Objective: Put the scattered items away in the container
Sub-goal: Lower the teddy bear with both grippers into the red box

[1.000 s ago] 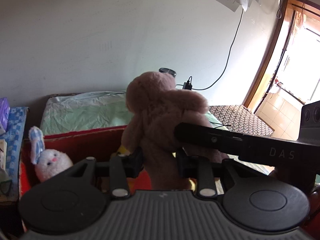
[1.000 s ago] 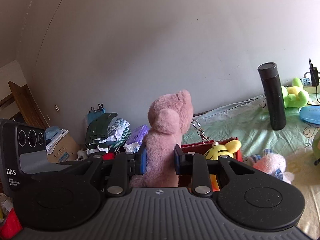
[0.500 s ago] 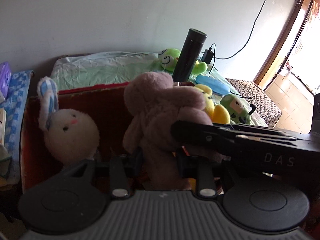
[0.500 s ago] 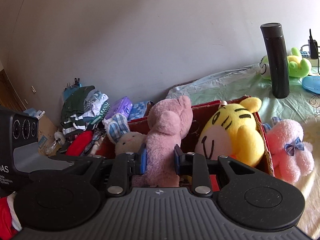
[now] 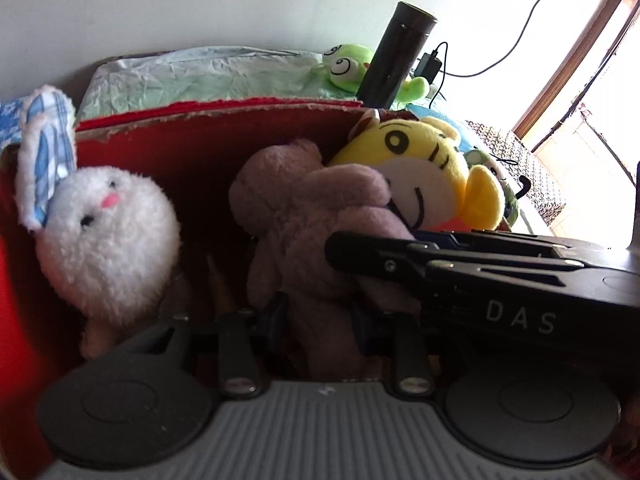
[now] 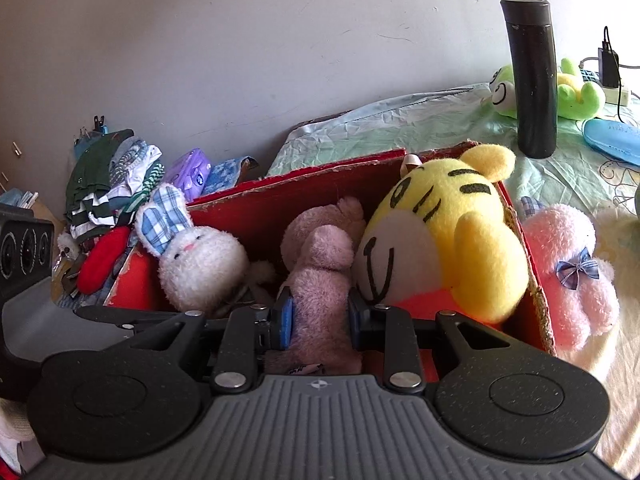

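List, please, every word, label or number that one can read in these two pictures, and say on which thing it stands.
"DAS": white letters on the side of the right gripper body, seen in the left wrist view.
Purple packet by the clothes pile: a round blue mark, too small to read.
Blue flat item on the bed: faint print, too blurred to read.
Nothing else readable.

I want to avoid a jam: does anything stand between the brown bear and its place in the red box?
Nothing visible blocks it. Both the left gripper and the right gripper are shut on the brown bear, already inside the red box, in the gap between the white rabbit and the yellow tiger.
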`<state>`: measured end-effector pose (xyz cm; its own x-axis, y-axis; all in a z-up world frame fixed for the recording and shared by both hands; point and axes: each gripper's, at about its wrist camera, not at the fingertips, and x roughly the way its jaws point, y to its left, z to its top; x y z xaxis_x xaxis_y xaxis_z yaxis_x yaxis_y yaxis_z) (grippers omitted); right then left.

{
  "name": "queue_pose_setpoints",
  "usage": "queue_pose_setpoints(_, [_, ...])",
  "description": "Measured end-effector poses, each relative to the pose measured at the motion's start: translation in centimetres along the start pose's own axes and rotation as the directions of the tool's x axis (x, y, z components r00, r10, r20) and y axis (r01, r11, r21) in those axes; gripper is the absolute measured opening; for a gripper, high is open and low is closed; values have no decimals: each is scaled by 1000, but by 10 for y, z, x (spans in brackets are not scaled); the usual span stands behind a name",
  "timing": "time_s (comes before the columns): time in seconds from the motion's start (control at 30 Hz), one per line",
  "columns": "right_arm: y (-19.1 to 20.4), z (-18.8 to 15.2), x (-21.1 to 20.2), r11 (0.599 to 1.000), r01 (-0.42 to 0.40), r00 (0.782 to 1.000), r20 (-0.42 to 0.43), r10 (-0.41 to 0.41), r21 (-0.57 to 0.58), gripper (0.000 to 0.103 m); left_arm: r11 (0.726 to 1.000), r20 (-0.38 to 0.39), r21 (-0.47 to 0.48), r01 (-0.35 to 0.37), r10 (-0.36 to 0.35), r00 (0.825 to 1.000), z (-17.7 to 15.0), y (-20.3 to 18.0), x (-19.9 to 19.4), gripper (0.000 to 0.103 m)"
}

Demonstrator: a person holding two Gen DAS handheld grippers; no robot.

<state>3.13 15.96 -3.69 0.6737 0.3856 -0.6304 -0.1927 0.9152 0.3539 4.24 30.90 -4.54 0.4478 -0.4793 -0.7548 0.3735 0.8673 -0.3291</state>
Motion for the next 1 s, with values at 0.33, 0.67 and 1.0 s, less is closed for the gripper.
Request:
queue_pose_setpoints(0.33, [0, 1, 7, 1000, 21, 999, -34, -21, 11, 29, 1000, -28, -14, 0, 0, 1000, 0, 4, 2, 29])
queue_pose_setpoints(0.67, [7, 3, -26, 998, 40, 996, 79, -36, -42, 38, 1000, 13, 7, -23, 23, 1000, -1, -2, -11, 31])
queue_pose_setpoints(1.0, [4, 1, -13, 999, 40, 999, 17, -40, -21, 15, 997, -9, -62, -51, 51, 999, 3, 8, -12, 31])
